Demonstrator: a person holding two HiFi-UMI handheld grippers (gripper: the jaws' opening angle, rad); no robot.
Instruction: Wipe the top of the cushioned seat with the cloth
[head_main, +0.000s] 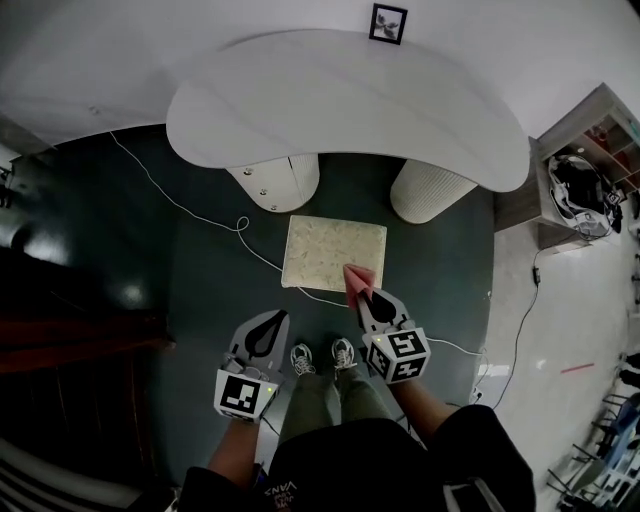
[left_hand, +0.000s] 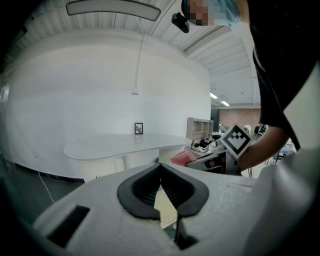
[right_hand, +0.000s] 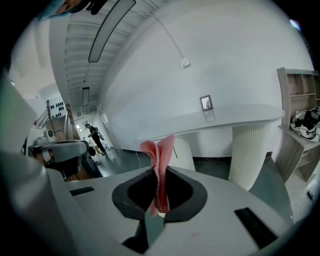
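Note:
The cushioned seat (head_main: 334, 252) is a square, cream speckled stool standing on the dark floor under the white table. My right gripper (head_main: 367, 293) is shut on a folded pink cloth (head_main: 358, 279), whose tip lies over the seat's near right corner. In the right gripper view the pink cloth (right_hand: 160, 165) stands upright between the jaws of that gripper (right_hand: 159, 197). My left gripper (head_main: 274, 317) hangs shut and empty, near and left of the seat, above the floor. From the left gripper view the left gripper (left_hand: 161, 174) shows closed jaws, with the pink cloth (left_hand: 182, 158) off to the right.
A curved white table (head_main: 340, 105) on two ribbed white pedestals (head_main: 430, 190) stands just beyond the seat. A white cable (head_main: 215, 225) snakes across the floor to the seat's left. A shelf unit (head_main: 590, 180) with clutter stands at right. My shoes (head_main: 322, 356) are just before the seat.

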